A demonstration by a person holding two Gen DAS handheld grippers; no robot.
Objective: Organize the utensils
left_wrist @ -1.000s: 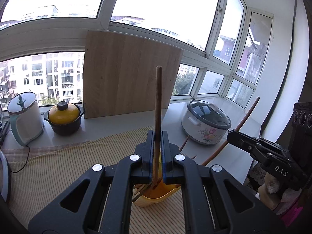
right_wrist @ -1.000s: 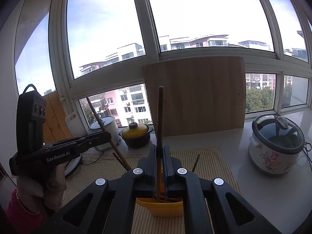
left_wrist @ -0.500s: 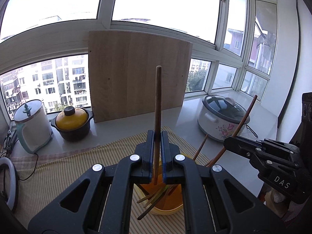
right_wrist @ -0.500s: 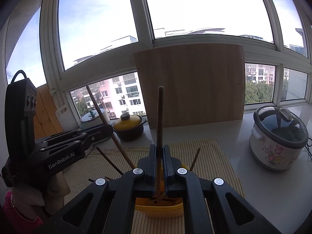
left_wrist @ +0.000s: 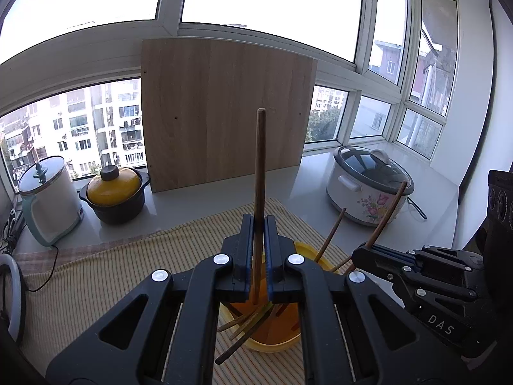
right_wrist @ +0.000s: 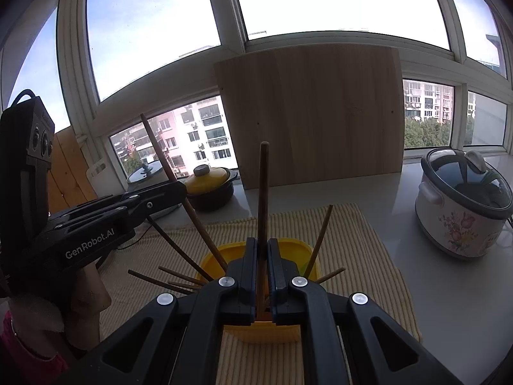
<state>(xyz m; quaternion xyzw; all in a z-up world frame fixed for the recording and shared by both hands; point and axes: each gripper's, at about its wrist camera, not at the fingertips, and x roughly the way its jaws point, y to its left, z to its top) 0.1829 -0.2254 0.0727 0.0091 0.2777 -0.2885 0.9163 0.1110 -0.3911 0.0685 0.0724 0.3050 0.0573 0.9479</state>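
A yellow holder point(left_wrist: 272, 337) point(right_wrist: 282, 248) stands on the striped mat with several brown chopsticks point(left_wrist: 330, 237) leaning in it. My left gripper point(left_wrist: 257, 224) is shut on an upright chopstick point(left_wrist: 259, 166) right above the holder, lower end inside the rim. My right gripper point(right_wrist: 262, 247) is shut on another upright chopstick point(right_wrist: 263, 192), lower end in the holder. Each gripper shows in the other's view: the right gripper point(left_wrist: 362, 253) at the holder's right, the left gripper point(right_wrist: 179, 189) at its left.
A yellow striped mat point(left_wrist: 128, 272) covers the grey counter. A wooden board point(left_wrist: 224, 122) leans against the window. A yellow-lidded pot point(left_wrist: 113, 192), a white kettle point(left_wrist: 48, 199) and a floral rice cooker point(left_wrist: 368, 186) stand at the back.
Both grippers have come lower and closer over the yellow holder, each still gripping its chopstick; the chopstick ends now reach into the holder.
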